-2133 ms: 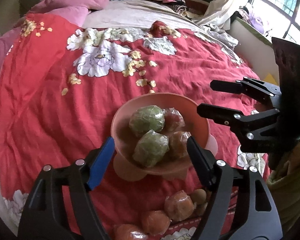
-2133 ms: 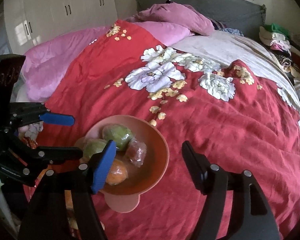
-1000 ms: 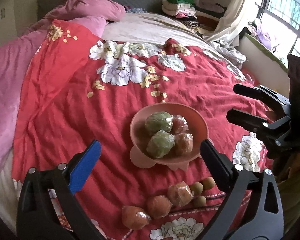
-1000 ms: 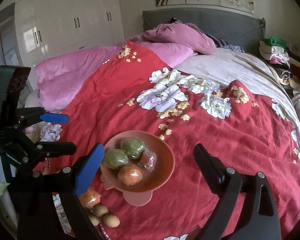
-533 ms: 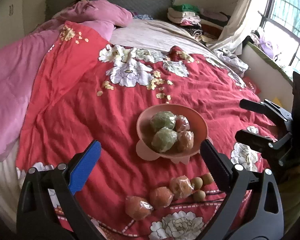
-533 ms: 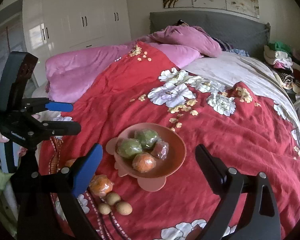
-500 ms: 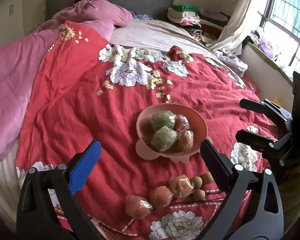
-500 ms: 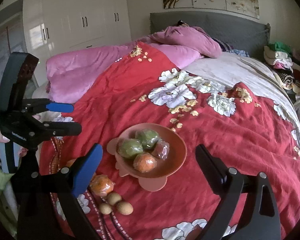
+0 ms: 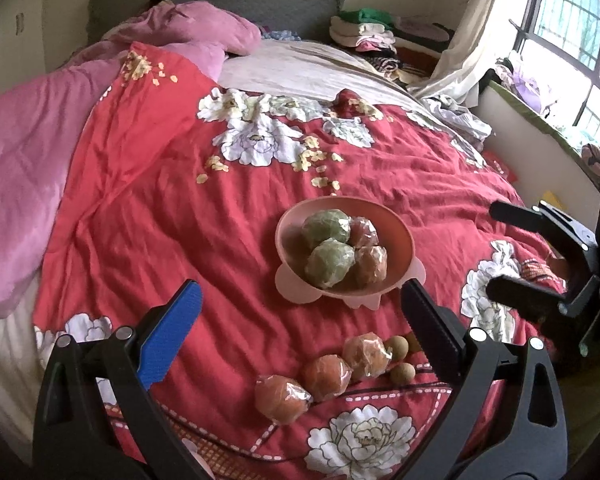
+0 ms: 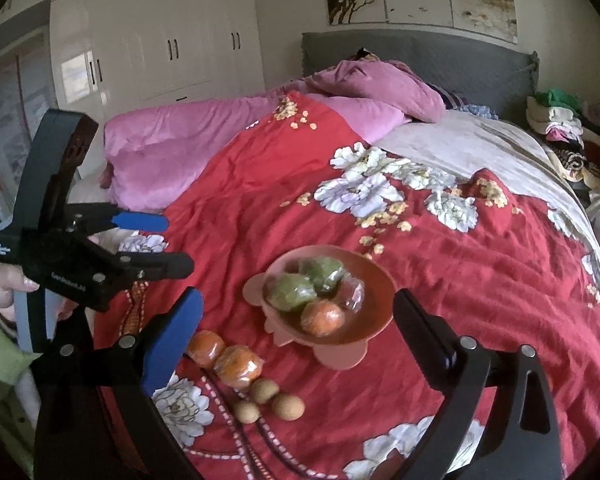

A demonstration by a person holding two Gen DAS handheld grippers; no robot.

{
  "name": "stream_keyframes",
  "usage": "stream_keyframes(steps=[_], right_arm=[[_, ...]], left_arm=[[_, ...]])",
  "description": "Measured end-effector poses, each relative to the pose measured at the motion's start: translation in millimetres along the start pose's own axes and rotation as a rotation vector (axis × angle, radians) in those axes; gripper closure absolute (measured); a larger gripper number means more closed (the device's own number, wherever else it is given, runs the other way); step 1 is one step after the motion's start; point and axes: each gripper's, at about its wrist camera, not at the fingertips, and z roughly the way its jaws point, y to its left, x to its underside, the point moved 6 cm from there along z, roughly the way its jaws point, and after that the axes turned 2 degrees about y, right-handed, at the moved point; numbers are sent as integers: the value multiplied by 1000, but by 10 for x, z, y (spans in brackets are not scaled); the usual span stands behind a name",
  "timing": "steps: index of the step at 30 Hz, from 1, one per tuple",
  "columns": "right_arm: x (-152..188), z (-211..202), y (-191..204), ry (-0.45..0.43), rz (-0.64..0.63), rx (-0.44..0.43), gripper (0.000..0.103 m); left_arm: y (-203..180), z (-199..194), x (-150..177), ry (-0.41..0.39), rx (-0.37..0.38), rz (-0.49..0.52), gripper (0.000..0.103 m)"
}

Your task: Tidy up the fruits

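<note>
Left wrist view: left tool held wide open, nothing gripped; right tool likewise. Pink bowl w/ four wrapped fruits sits just ahead; three wrapped oranges (plus small brown fruits) lie nearer on bed, prob. awaiting pickup.

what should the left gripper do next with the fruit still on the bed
Probably lower the left gripper onto the nearest wrapped orange. Both grippers are open and empty. The bowl already holds four wrapped fruits, while three oranges and three small brown fruits lie loose on the red quilt in front of it, the oranges between the left fingers.
</note>
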Motion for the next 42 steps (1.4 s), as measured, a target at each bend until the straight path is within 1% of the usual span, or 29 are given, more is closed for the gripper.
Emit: stream_keyframes(steps=[7, 13, 22, 33, 42], right_arm=[[236, 78, 80, 41, 43, 8, 7], [370, 90, 146, 63, 60, 18, 7], [555, 95, 214, 96, 81, 32, 7], [716, 114, 319, 130, 91, 54, 7], [771, 87, 378, 143, 92, 69, 7]], left_arm=[[-30, -15, 50, 2, 10, 19, 10], [-34, -43, 106, 2, 9, 37, 10], [25, -110, 172, -6, 6, 34, 10], [4, -166, 282, -8, -2, 64, 10], [-53, -184, 375, -1, 6, 80, 10]])
